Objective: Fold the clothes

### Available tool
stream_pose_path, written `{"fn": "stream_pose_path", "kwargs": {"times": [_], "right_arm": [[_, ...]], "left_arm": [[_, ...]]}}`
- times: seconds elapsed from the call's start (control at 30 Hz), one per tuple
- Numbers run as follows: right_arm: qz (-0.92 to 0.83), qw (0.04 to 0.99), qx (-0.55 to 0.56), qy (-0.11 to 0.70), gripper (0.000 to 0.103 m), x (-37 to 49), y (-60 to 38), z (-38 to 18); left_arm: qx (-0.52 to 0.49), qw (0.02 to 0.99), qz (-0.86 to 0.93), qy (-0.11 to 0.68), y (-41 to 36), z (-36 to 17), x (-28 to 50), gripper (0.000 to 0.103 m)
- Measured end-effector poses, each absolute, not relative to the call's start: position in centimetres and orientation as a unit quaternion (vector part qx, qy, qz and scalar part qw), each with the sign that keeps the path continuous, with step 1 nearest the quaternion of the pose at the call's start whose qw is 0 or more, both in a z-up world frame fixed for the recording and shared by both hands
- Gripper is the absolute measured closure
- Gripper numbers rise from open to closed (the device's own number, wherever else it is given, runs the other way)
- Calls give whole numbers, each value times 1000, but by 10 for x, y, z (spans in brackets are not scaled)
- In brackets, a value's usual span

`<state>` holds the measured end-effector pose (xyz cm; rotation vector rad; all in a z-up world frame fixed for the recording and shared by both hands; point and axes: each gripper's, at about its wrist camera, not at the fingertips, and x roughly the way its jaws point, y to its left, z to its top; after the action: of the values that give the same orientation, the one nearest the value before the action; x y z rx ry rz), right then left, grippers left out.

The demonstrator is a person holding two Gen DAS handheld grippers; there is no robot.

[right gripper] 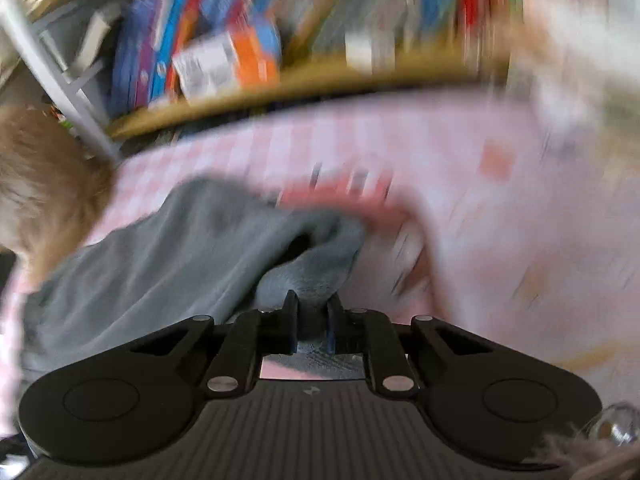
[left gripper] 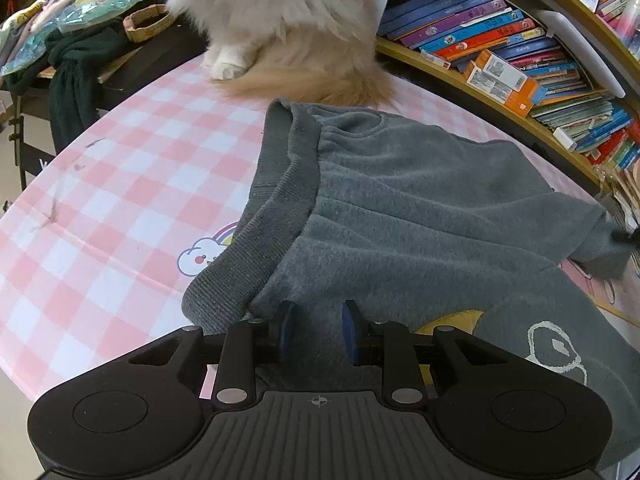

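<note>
A grey fleece sweatshirt lies spread on the pink checked table cover, its ribbed hem turned toward the left. A white drawing and a yellow patch show on its near right part. My left gripper sits at the near edge of the sweatshirt, its blue pads closed on a thick fold of the grey cloth. In the blurred right wrist view, my right gripper is shut on a bunched end of the grey sweatshirt, which hangs lifted off the pink table cover.
A fluffy cream cat sits on the table just behind the sweatshirt; its fur shows at the left of the right wrist view. A bookshelf full of books runs along the right. A dark green garment hangs at the far left.
</note>
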<state>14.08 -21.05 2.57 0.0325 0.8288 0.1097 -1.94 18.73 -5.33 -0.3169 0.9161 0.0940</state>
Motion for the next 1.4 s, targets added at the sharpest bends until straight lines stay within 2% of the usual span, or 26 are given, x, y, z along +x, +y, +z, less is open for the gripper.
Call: {"fn": "stream_pose_path", "kwargs": {"times": [0.07, 0.2, 0.27, 0.33, 0.4, 0.6, 0.73, 0.83, 0.93, 1.0, 1.03, 1.1, 1.4], "right_arm": [[74, 940, -78, 324, 91, 126, -189, 53], [226, 935, -178, 209, 91, 76, -146, 87], [354, 888, -197, 218, 89, 52, -125, 87], [460, 816, -218, 276, 79, 34, -104, 73], [507, 769, -215, 323, 58, 23, -95, 54], [482, 765, -112, 413, 52, 30, -111, 28], [430, 783, -39, 447, 40, 31, -130, 23], [370, 790, 17, 488, 40, 35, -139, 13], [306, 777, 125, 535, 39, 41, -154, -7], [270, 755, 191, 566, 43, 44, -160, -23], [255, 747, 215, 574, 47, 43, -161, -29], [235, 737, 242, 586, 56, 42, -161, -36], [189, 694, 339, 607, 57, 37, -163, -53]], "left_arm": [[-153, 884, 42, 440, 188, -53, -20, 78], [-156, 884, 38, 439, 190, -54, -19, 77], [-158, 884, 37, 439, 191, -54, -19, 77], [-160, 884, 35, 438, 192, -54, -19, 77], [-161, 884, 33, 438, 192, -54, -19, 77], [-153, 886, 30, 436, 191, -55, -20, 76], [-150, 889, 30, 431, 189, -55, -22, 76], [-150, 890, 29, 429, 189, -55, -23, 76], [-150, 891, 30, 428, 189, -56, -23, 76], [-148, 892, 30, 427, 189, -56, -23, 76], [-147, 892, 30, 426, 189, -56, -23, 75], [-145, 893, 29, 425, 188, -56, -24, 75], [-138, 898, 30, 417, 186, -57, -27, 75]]}}
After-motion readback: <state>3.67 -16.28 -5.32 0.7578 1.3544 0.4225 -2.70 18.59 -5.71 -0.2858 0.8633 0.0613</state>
